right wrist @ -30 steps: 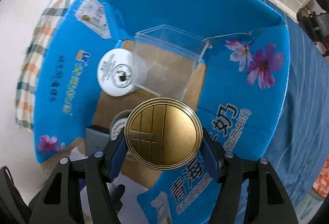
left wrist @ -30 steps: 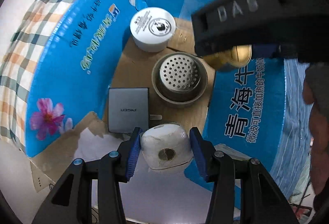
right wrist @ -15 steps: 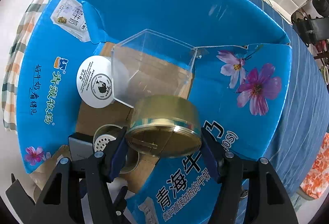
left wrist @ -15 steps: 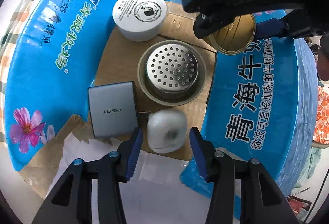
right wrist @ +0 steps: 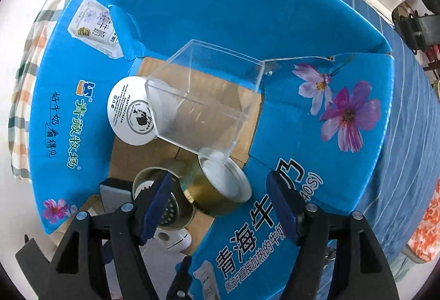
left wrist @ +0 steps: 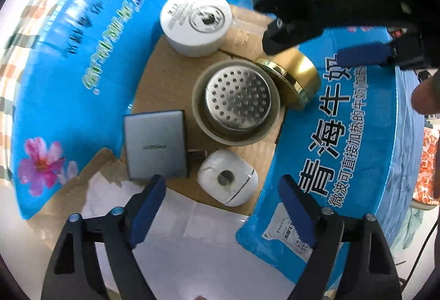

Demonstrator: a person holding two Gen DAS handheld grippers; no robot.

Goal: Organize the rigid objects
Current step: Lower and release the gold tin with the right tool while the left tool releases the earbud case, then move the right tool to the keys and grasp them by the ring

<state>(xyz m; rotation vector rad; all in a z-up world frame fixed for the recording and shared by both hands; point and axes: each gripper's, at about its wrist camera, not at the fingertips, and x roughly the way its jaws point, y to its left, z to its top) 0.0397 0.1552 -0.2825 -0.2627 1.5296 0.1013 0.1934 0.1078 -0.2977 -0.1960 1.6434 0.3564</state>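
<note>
An open blue printed carton [left wrist: 68, 85] holds the objects on its brown floor. My left gripper [left wrist: 222, 208] points down into it with jaws opening; a white rounded case [left wrist: 228, 180] lies free just below them. A gold tin [right wrist: 211, 192] rests tilted against the carton wall, beside a cup with a metal strainer [left wrist: 236, 99]. My right gripper [right wrist: 218, 206] hangs over the gold tin, jaws opening, pads off it. A grey power bank [left wrist: 155, 144], a white jar [left wrist: 196, 22] and a clear plastic box [right wrist: 203, 99] also sit inside.
The carton's flaps [right wrist: 247, 11] stand up all round the floor. White paper [left wrist: 192, 234] covers the near flap. A checked cloth [left wrist: 16, 33] lies to the left and a blue striped cloth [right wrist: 404, 135] to the right. A person's fingertip [left wrist: 426, 99] shows at the right edge.
The left jaws spread and let go of the white case, which now lies on the carton floor. The right jaws widened and the gold tin dropped, tilted, next to the strainer cup.
</note>
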